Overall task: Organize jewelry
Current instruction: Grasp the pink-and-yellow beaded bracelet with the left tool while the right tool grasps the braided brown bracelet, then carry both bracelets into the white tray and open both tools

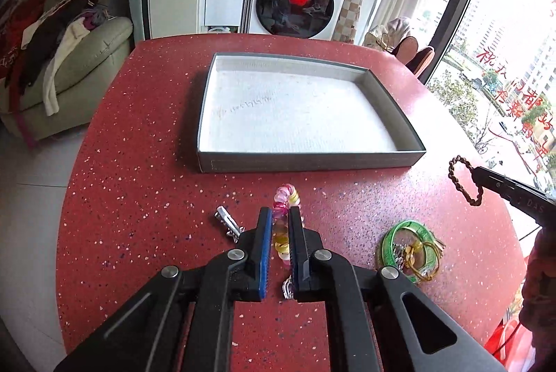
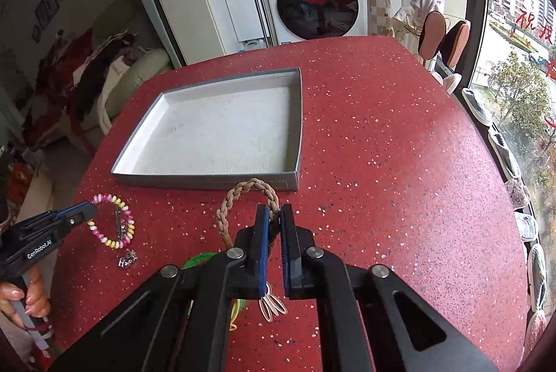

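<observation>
My left gripper is shut on a pink and yellow bead bracelet, which hangs as a ring from its tips above the red table. My right gripper is shut on a braided brown cord bracelet that loops up and left from the pads. The left wrist view shows that same cord loop dangling from the right gripper at the right edge. An open grey tray with a white lining sits just beyond both grippers and holds nothing.
On the speckled red table lie a silver hair clip, a green bangle with gold loops and small pieces, and a silver charm. A sofa with clothes stands left, and a washing machine stands behind.
</observation>
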Tool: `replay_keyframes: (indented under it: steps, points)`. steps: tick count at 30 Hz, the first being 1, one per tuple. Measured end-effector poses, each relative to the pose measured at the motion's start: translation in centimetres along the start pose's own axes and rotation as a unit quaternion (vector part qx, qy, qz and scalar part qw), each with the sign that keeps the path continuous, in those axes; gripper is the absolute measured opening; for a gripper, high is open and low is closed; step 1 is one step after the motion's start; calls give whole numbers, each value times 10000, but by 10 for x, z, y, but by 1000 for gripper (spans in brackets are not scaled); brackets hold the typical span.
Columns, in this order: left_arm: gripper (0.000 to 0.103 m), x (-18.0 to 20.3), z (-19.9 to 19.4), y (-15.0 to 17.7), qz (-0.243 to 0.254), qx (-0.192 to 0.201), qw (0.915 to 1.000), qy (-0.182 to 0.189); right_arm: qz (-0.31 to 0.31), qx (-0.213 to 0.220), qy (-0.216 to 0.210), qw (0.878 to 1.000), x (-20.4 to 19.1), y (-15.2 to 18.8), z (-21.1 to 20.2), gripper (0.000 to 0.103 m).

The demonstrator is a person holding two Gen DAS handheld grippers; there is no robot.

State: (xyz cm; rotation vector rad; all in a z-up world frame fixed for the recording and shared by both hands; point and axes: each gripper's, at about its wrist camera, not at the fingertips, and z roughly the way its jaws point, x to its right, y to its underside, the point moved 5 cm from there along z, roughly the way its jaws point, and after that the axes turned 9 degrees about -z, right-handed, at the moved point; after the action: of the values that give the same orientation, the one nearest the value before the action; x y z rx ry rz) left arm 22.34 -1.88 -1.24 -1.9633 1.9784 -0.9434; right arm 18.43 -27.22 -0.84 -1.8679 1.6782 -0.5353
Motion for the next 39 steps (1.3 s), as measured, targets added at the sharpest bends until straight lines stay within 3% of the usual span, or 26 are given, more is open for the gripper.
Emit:
replay_keyframes:
  steps: [10,19,28,34,39]
  points:
    - [28,16,19,-70,73,191,9997,126,-74,55,-315,9995,-11,-66,41,7]
    - [28,20,77,-116,7,65,10000,33,109,-200,-437,9988,-8,-100,102,7]
    - [28,9,139,-116,233,-237,9970,-696,86,-542,-270,9981,-10,-96,153,7]
    - [28,5,155,-100,518,-293,9908,-1212,54,-737,-129,9972,-11,-83,171,7]
    - [28,14,155,-97,890,-98,9838,-1554,70,-746,-74,9972,-9,-76,174,9]
